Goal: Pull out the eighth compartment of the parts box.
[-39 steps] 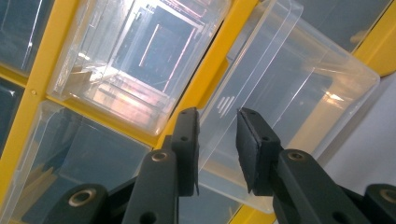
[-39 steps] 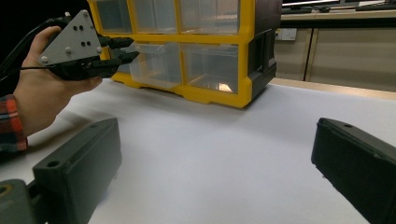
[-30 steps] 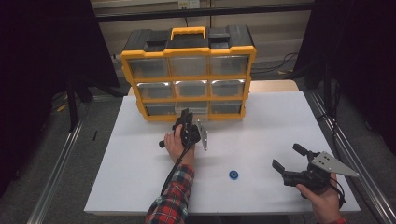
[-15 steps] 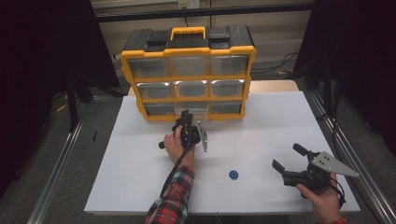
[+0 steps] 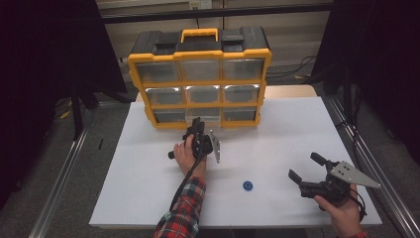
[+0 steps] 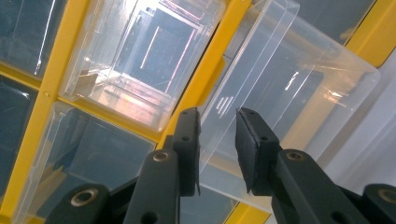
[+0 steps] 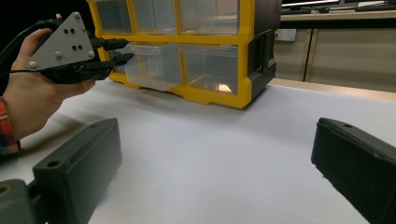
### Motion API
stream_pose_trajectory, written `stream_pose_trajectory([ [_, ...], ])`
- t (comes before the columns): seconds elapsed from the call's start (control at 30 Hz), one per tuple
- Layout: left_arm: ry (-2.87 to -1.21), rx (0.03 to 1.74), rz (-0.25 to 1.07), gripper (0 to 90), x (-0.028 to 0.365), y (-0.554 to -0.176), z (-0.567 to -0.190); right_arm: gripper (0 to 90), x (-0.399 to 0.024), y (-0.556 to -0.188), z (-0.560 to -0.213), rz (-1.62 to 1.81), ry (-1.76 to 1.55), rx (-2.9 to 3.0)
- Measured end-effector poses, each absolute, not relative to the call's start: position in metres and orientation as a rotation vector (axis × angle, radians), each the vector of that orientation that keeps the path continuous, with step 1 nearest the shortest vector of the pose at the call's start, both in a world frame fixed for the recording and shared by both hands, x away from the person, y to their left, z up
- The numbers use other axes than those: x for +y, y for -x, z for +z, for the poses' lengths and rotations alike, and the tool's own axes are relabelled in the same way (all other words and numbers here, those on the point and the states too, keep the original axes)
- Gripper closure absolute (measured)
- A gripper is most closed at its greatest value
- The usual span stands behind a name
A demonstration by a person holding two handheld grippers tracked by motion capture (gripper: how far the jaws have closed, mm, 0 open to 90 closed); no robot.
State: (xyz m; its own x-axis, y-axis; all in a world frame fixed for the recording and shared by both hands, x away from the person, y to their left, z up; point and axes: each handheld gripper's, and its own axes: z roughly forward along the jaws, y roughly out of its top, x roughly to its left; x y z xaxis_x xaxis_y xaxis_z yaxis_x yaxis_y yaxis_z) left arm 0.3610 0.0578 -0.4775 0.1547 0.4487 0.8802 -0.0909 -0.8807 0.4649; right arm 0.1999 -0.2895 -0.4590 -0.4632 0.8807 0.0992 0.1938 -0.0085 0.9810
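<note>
While the left gripper (image 5: pixel 198 130) is held at the front of the yellow cabinet (image 5: pixel 200 54), its jaws are set on either side of the front wall of a clear drawer (image 6: pixel 280 98) in the bottom row, middle column. That drawer is seen pulled partly out of its slot, its front standing proud of the neighbouring drawers. From the left gripper view the jaws are narrowed around the wall's edge; whether the pads press on the plastic cannot be told. The left hand (image 5: pixel 184 154) is seen just behind the gripper, with a plaid sleeve (image 5: pixel 184 212) below it. At the table's (image 5: pixel 277 129) near right corner the right gripper (image 5: pixel 305 170) is held with its jaws wide apart and nothing between them. A small blue ring (image 5: pixel 248 186) lies flat on the white tabletop between the two hands, well apart from the cabinet.
</note>
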Motion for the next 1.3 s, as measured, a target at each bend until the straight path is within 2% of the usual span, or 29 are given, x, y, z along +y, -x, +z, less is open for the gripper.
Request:
stream_pose_trajectory([
  [1.0,-2.031,0.324,1.789,71.1,0.058,-0.351,-0.477,1.0,-0.289,-0.200,-0.459,1.518,-1.114,1.690],
  [1.17,-2.072,0.312,1.820,70.9,0.059,-0.349,-0.474,1.0,-0.289,-0.200,-0.459,1.519,-1.114,1.691],
  [1.3,-2.048,0.313,1.795,70.8,0.059,-0.349,-0.476,1.0,-0.290,-0.200,-0.459,1.518,-1.114,1.690],
])
